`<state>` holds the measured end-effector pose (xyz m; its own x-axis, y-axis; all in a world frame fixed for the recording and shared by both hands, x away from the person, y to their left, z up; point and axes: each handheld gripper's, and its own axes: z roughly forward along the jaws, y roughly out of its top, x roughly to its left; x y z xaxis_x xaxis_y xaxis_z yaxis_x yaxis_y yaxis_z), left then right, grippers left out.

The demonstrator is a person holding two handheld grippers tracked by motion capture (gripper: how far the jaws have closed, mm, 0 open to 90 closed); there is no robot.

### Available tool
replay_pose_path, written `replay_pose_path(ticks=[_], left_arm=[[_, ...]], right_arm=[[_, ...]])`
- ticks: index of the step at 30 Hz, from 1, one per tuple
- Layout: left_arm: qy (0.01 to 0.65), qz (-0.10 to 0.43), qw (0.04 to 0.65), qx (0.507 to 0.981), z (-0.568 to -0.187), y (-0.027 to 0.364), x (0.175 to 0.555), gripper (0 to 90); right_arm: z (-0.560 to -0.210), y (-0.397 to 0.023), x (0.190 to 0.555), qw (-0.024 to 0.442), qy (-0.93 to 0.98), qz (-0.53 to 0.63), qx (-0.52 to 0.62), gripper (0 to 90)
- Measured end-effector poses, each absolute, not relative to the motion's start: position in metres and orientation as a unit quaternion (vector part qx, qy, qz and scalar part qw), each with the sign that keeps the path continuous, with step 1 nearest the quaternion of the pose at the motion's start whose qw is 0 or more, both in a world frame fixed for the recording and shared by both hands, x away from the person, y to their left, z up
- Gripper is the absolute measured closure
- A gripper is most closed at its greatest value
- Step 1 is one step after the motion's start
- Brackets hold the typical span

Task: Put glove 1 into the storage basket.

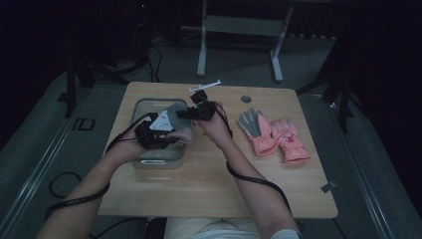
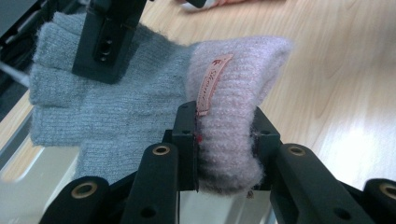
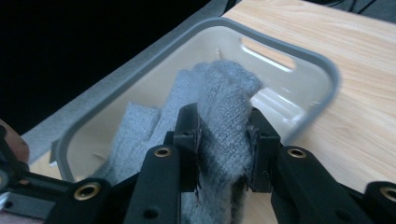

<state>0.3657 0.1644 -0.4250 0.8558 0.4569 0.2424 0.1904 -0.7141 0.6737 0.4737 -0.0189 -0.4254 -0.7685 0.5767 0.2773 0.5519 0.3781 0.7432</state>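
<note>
A grey knit glove (image 1: 175, 115) with a pale pink cuff (image 2: 243, 79) hangs stretched between my two grippers, over the right part of a grey-rimmed bin (image 1: 144, 103). My left gripper (image 2: 225, 140) is shut on the pink cuff, beside its small sewn label (image 2: 212, 81). My right gripper (image 3: 224, 140) is shut on the grey finger end of the glove (image 3: 219, 98), above the bin's pale inside (image 3: 280, 88). From above, the left gripper (image 1: 166, 133) sits near the bin's right rim and the right gripper (image 1: 193, 113) just beyond it.
A pair of pink winter gloves (image 1: 274, 135) lies on the wooden table (image 1: 214, 184) to the right. A small white object (image 1: 205, 87) and a round grommet hole (image 1: 246, 98) are near the far edge. Cables trail from both grippers toward the front.
</note>
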Motion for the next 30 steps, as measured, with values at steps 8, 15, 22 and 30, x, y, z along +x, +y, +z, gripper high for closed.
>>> replay_pose_path(ticks=[8, 15, 22, 30], left_arm=[[0.183, 0.198, 0.317, 0.909, -0.437, 0.195, 0.376, 70.0], [0.179, 0.187, 0.301, 0.918, -0.452, 0.209, 0.384, 69.9], [0.182, 0.151, 0.274, 0.932, -0.466, 0.212, 0.395, 69.9], [0.152, 0.134, 0.27, 0.941, -0.479, 0.21, 0.404, 69.6]], right_arm=[[-0.435, 0.016, 0.486, 0.005, 0.832, 0.438, 0.34, 70.9], [-0.454, 0.03, 0.492, 0.002, 0.834, 0.428, 0.35, 70.8], [-0.473, 0.036, 0.494, -0.002, 0.843, 0.405, 0.354, 70.8], [-0.482, 0.04, 0.496, 0.007, 0.857, 0.376, 0.353, 68.4]])
